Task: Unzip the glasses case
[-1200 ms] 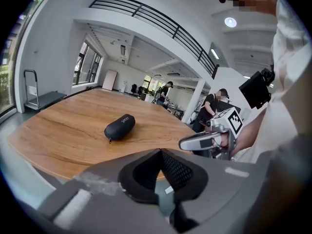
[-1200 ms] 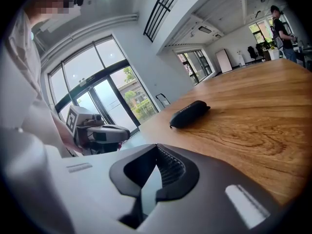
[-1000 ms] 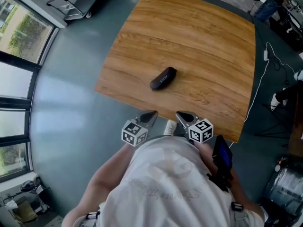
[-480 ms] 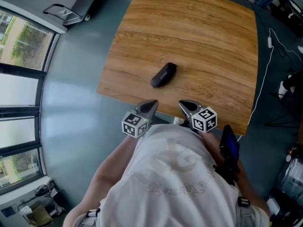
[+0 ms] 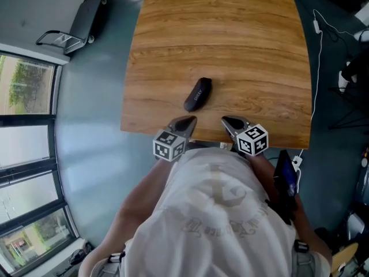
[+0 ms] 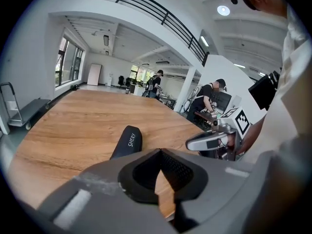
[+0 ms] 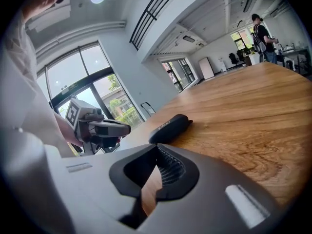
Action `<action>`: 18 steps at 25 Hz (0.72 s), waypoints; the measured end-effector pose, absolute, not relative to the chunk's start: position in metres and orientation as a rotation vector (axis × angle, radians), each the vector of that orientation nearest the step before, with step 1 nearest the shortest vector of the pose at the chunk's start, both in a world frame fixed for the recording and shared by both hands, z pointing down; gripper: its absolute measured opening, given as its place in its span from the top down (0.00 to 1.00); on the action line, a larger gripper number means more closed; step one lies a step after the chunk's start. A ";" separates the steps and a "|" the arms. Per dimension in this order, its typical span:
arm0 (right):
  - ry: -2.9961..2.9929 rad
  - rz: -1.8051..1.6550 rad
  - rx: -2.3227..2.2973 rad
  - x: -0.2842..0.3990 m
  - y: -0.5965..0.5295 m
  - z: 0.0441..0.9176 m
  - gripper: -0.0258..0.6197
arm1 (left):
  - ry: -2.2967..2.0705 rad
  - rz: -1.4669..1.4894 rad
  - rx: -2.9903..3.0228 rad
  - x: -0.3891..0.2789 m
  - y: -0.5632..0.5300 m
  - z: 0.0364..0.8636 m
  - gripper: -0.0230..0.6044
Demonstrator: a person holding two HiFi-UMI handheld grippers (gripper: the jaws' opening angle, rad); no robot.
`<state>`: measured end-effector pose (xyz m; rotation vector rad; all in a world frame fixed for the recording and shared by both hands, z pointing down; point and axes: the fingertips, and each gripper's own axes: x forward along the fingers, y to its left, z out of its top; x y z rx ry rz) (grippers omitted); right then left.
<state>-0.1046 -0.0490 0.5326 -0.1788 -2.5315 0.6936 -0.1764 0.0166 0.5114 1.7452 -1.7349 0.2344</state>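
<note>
A black zipped glasses case (image 5: pixel 198 94) lies slantwise on the wooden table (image 5: pixel 242 51), near its front edge. It also shows in the left gripper view, glasses case (image 6: pixel 127 141), and in the right gripper view, glasses case (image 7: pixel 170 128). My left gripper (image 5: pixel 187 122) is shut and empty, its tip just over the table's front edge, short of the case. My right gripper (image 5: pixel 229 122) is level with it to the right, also shut and empty. In each gripper view the jaws meet with bare wood behind them: left gripper (image 6: pixel 160 152), right gripper (image 7: pixel 156 146). Neither touches the case.
A metal cart (image 5: pixel 63 39) stands on the grey floor at the far left, beside tall windows (image 5: pixel 26 91). A white cable (image 5: pixel 315 68) runs along the table's right side. A black device (image 5: pixel 286 180) sits on my right forearm. People work at desks (image 6: pixel 209 101) in the distance.
Both grippers have moved forward from over the floor to the table's front edge, closer to the case. The case has not moved. Both stay shut.
</note>
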 end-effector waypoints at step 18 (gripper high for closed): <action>-2.535 0.795 0.323 -0.082 -0.032 0.534 0.95 | -1.462 0.559 1.876 -0.237 -0.037 0.547 0.84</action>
